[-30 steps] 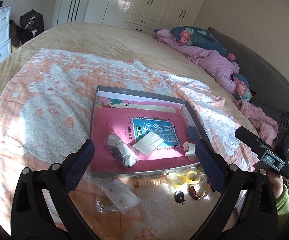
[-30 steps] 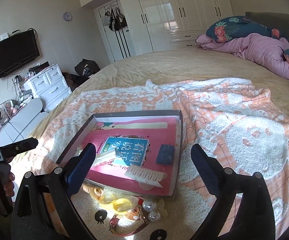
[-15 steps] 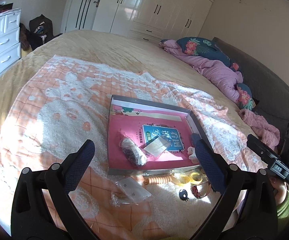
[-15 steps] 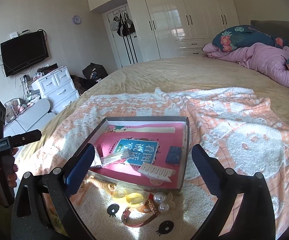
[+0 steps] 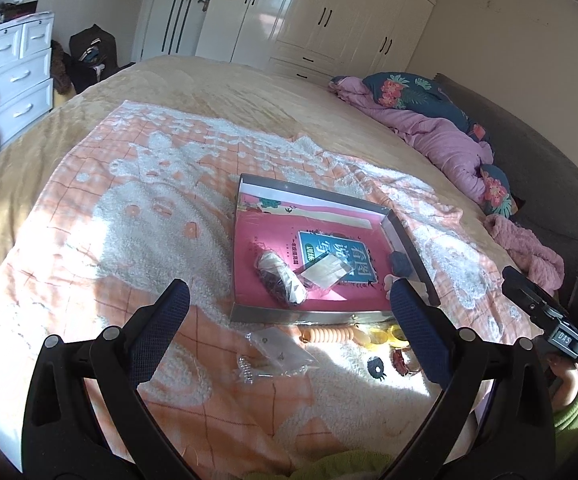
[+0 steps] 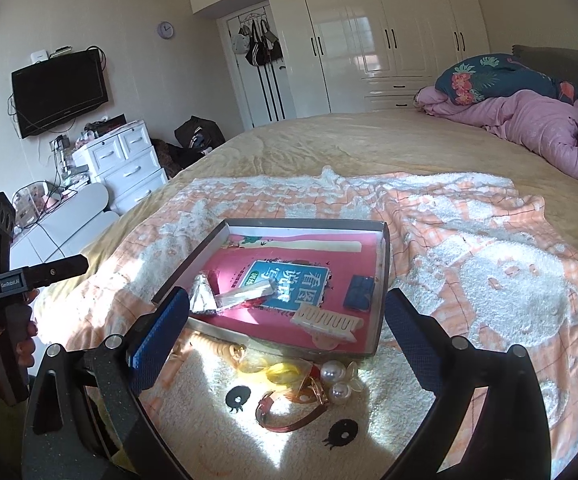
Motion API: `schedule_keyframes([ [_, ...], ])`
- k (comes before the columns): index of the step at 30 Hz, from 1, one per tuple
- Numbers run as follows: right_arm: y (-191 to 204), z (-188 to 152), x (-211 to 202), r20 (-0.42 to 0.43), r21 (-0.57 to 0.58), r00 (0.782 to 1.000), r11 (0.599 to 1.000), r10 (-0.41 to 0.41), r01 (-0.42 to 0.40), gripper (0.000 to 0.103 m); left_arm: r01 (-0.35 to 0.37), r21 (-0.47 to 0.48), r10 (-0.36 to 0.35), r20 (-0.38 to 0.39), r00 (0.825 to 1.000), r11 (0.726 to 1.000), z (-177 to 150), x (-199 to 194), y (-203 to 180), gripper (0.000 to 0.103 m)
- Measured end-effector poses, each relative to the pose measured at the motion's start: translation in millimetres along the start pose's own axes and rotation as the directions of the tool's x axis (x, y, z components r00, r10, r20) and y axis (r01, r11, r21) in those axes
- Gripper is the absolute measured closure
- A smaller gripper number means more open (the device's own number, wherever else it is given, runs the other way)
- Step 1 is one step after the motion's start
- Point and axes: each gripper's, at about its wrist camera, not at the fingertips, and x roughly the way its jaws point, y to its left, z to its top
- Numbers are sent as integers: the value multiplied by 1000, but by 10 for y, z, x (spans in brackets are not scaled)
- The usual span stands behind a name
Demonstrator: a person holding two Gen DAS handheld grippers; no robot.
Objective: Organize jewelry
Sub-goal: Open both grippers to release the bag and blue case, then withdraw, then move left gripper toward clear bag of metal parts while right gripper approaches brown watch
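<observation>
1. We hold the left gripper [image 5: 289,316] above the bed with its fingers spread wide and nothing between them.
2. We hold the right gripper [image 6: 289,328] the same way: fingers released, apart, empty.
3. Ahead of both finger pairs lies the shallow grey box [image 6: 385,276], pink-lined, resting on the peach-and-white blanket [image 6: 489,280].
4. Inside the box, beyond the right fingertips, we note a cream hair comb [image 6: 327,322], a dark blue pad [image 6: 359,292] and a foil-wrapped packet [image 6: 203,296].
5. Between the right fingers, on the blanket just in front of the box, sits the loose jewelry: pearl beads [image 6: 337,382], a rose-gold watch [image 6: 293,410], yellow translucent pieces [image 6: 281,372] and a peach coil tie [image 6: 213,346].
6. Between the left fingers, nearer than the box, we see a clear plastic pouch [image 5: 279,350] with a small metal spring [image 5: 245,368] touching its left edge.
</observation>
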Motion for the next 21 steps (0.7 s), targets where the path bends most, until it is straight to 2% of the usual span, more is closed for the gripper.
schedule_keyframes([
  [9, 67, -129, -29, -29, -19, 1000, 1000, 11, -11, 6, -6, 5, 6, -16, 1000, 1000, -109, -11, -22, 9],
  [21, 136, -467, 72, -123, -33, 992, 999, 26, -30, 6, -26, 28, 28, -78, 997, 999, -302, 117, -75, 9],
])
